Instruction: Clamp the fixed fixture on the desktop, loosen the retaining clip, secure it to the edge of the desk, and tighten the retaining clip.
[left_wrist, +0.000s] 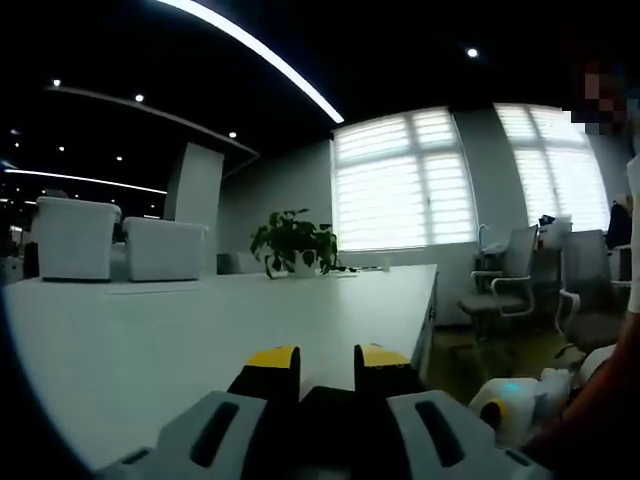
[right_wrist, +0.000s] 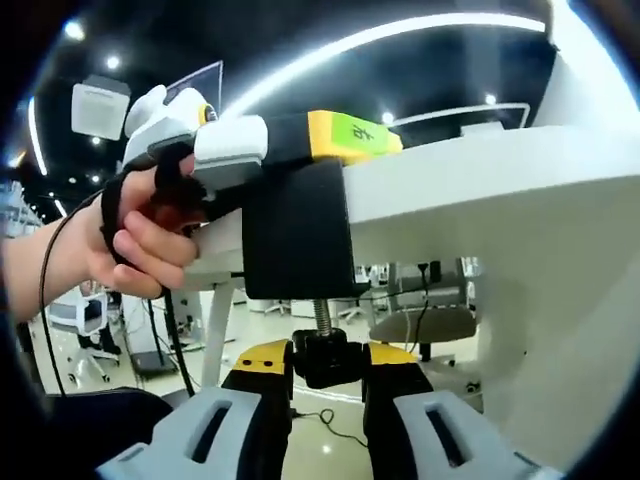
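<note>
Dim room, glaring windows (left_wrist: 400, 180) and ceiling strip lights (left_wrist: 255, 50), soft fisheye-warped edges

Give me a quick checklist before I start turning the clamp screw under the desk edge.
1. Clamp sits over the desk edge: ok.
2. Left gripper holds the clamp's top from the desk side: ok.
3. Right gripper closed around the screw knob: ok.
4. Screw pointing straight down from the clamp: ok.
5. Screw pad tight against the desk underside: cannot tell.
6. Hand steady on the left gripper: ok.
</note>
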